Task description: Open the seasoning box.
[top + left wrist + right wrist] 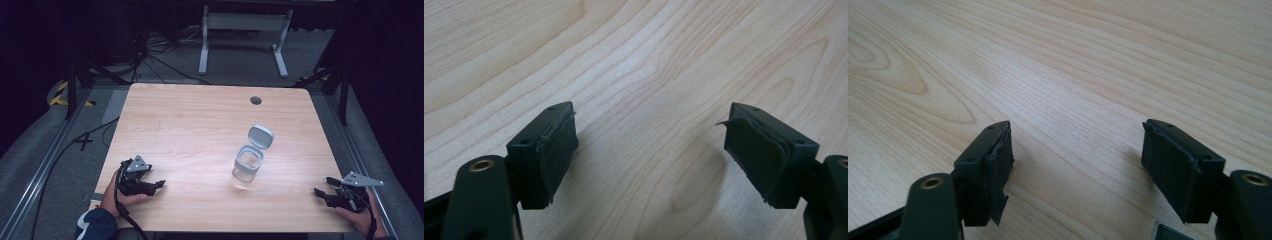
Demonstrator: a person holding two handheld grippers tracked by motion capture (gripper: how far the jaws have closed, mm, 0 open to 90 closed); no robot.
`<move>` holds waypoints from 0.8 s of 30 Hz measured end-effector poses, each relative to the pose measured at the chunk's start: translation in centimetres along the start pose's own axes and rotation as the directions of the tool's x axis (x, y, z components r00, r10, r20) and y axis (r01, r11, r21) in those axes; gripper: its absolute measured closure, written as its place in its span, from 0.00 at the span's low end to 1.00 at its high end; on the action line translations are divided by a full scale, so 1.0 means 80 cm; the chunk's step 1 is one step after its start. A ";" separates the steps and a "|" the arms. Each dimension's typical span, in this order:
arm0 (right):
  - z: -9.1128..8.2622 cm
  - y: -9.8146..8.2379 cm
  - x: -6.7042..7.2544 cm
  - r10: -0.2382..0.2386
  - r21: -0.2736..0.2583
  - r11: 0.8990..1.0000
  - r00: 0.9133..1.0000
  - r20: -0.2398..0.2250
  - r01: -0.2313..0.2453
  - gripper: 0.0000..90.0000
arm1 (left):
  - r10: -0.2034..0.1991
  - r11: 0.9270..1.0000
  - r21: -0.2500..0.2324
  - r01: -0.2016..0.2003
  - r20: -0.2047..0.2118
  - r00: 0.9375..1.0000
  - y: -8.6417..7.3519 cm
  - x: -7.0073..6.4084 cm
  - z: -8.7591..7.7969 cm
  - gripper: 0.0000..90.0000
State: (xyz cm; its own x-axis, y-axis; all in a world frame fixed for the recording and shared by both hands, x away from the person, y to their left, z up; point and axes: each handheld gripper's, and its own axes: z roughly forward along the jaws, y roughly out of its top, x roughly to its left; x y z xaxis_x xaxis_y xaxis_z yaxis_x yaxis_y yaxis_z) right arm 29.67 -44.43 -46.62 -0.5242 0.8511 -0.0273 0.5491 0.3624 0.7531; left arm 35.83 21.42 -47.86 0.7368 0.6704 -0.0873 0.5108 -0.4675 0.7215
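Jar stands open, both grippers parked beside it

Care now means keeping both tools low and clear of the clear jar (pixel 247 168), which stands upright near the middle of the table (pixel 190 115) with its grey flip lid (pixel 260 136) hinged up behind its mouth. Any return should come in level from the sides, one tool steadying the glass wall before the other touches the lid (the jar looks light and could tip).

To the jar's left, the left hand-held gripper (pixel 159 185) rests at the near table edge, jaws spread apart with nothing between them. To the jar's right, the right hand-held gripper (pixel 322 191) lies likewise, jaws wide and empty over bare wood.
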 end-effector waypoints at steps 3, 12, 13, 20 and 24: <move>0.000 0.000 0.000 0.000 0.000 1.000 1.000 0.000 0.000 0.31 | 0.020 1.000 -0.017 -0.020 -0.012 1.000 -0.002 -0.002 0.002 0.23; 0.003 0.002 -0.001 -0.008 0.001 1.000 1.000 -0.008 0.008 0.30 | 0.061 0.998 0.012 -0.061 -0.047 0.997 -0.001 -0.007 0.002 0.22; 0.003 0.003 -0.001 -0.004 -0.001 1.000 1.000 -0.010 0.004 0.30 | 0.050 0.999 0.013 -0.049 -0.045 0.998 -0.001 -0.008 0.002 0.22; 0.005 0.004 -0.002 -0.010 0.001 1.000 1.000 -0.012 0.010 0.30 | 0.038 0.999 0.014 -0.037 -0.067 0.997 -0.001 -0.010 0.002 0.21; 0.005 0.004 -0.002 -0.009 0.003 1.000 1.000 -0.013 0.009 0.29 | 0.034 0.999 0.006 -0.033 -0.066 0.997 -0.001 -0.010 0.004 0.20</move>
State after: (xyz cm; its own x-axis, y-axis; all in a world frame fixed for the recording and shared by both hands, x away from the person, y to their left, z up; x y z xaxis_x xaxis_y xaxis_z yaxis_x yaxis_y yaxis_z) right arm 30.18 -44.30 -46.63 -0.5377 0.8427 -0.0253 0.5462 0.3711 0.7510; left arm 35.33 20.73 -48.10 0.7228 0.6908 -0.0176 0.4889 -0.4932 0.7195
